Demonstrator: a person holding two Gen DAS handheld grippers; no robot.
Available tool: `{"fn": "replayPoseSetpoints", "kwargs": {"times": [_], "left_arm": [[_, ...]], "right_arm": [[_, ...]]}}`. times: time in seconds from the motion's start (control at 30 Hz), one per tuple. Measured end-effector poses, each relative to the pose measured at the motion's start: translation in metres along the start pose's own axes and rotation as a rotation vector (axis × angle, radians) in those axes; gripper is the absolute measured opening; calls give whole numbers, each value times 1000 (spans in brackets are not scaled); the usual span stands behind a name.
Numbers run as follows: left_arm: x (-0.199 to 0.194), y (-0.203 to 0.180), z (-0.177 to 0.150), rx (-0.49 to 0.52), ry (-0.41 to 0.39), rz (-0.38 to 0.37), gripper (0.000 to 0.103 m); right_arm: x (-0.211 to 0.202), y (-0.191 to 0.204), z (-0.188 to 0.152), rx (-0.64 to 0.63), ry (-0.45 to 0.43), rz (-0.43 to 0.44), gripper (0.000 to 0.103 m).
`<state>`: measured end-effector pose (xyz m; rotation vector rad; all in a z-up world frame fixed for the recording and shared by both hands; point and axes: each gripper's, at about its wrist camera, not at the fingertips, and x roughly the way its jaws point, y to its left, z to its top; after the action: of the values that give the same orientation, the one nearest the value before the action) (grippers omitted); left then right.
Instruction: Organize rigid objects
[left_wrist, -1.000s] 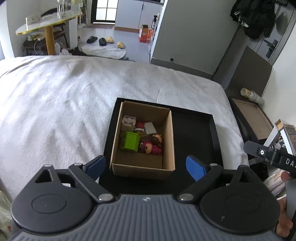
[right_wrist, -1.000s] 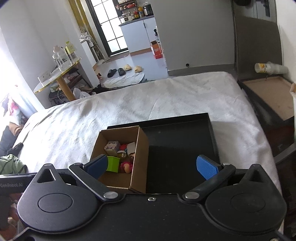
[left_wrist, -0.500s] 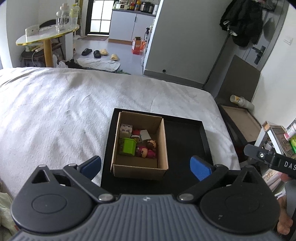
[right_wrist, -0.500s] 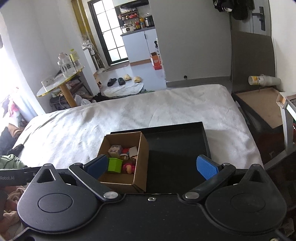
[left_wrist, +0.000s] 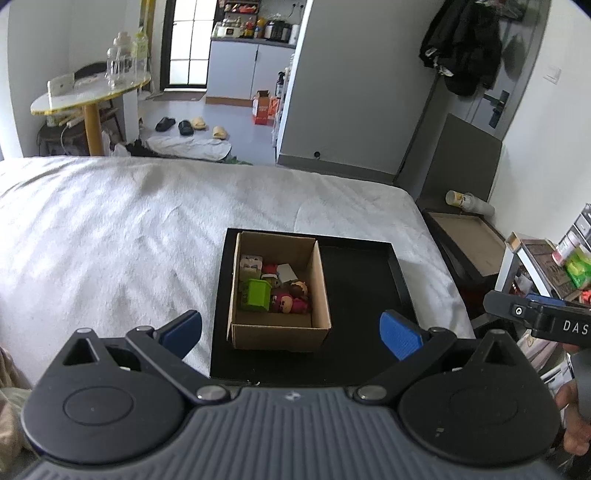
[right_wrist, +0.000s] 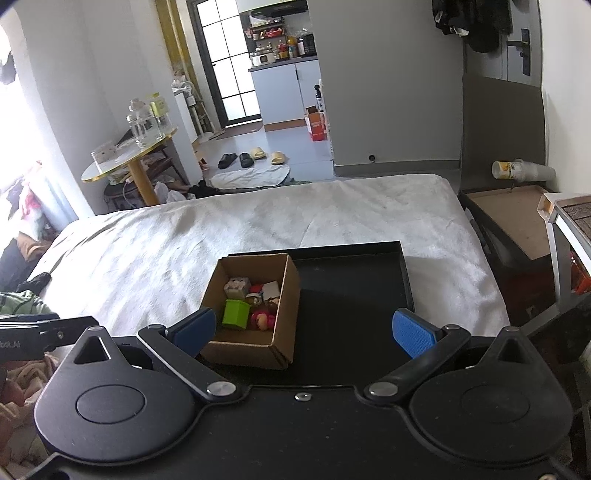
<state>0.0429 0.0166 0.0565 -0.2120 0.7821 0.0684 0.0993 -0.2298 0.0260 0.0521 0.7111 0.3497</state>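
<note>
A cardboard box (left_wrist: 279, 291) of small toys, green cube (left_wrist: 254, 294) included, sits in the black tray's (left_wrist: 364, 295) left half; both grippers' (left_wrist: 291, 334) (right_wrist: 303, 332) fingers are spread, empty.

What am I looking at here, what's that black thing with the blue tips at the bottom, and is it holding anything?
There is no robot. A person carries one tool in each hand, and a wide-angle camera on each tool looks forward along its two fingers. One picture is taken from the left hand-held gripper, the other from the right hand-held gripper. The blue tips are finger pads. Both sets of fingers are spread wide apart and hold nothing.

Ahead is a bed with a white blanket. On it lies a black tray, and in the tray's left part stands an open cardboard box. Inside are small toys, among them a green block and a pink figure.
</note>
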Motion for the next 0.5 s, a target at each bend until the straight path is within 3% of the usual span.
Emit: {"fn": "replayPoseSetpoints", "kwargs": {"times": [0.5], "left_arm": [[-16, 6, -5, 21, -10, -32, 102]], "right_arm": [[-15, 0, -13, -7, 12, -19, 103]]}}
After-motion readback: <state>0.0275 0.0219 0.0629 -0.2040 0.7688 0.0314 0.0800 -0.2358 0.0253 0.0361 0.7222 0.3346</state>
